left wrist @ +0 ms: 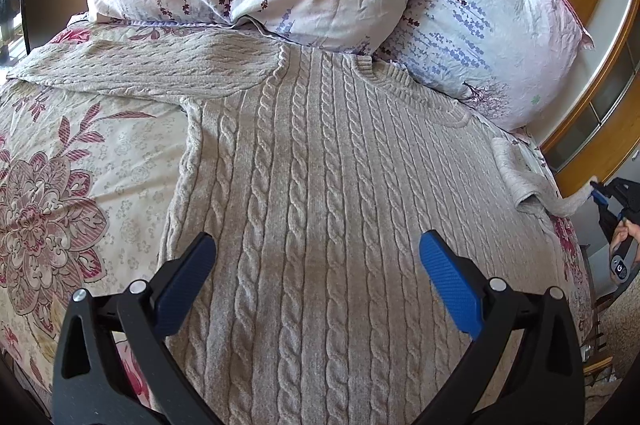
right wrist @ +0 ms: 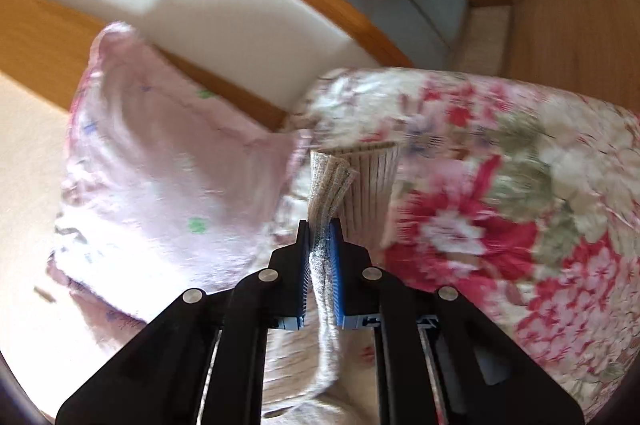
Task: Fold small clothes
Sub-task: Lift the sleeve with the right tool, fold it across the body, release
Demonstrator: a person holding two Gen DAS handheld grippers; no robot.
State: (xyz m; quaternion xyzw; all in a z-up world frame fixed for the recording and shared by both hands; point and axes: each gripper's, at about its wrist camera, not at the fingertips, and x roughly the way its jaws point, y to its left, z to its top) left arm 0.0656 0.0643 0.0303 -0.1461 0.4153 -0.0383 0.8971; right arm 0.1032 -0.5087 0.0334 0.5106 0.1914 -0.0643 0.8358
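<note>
Beige cable-knit sweater (left wrist: 320, 209) is lying flat on the bed; my right gripper (right wrist: 320, 225) is pinching its sleeve cuff (right wrist: 352, 177) tight, left gripper (left wrist: 316, 265) hovering wide open, holding nothing.

The right gripper (right wrist: 319, 231) pinches a beige knit sleeve (right wrist: 340, 181) between its blue pads (right wrist: 335, 273), the ribbed cuff (right wrist: 370, 181) sticking out past the fingertips. Below lie the flowered bedspread (right wrist: 500, 205) and, at its left edge, a pink pillow (right wrist: 160, 165).
</note>
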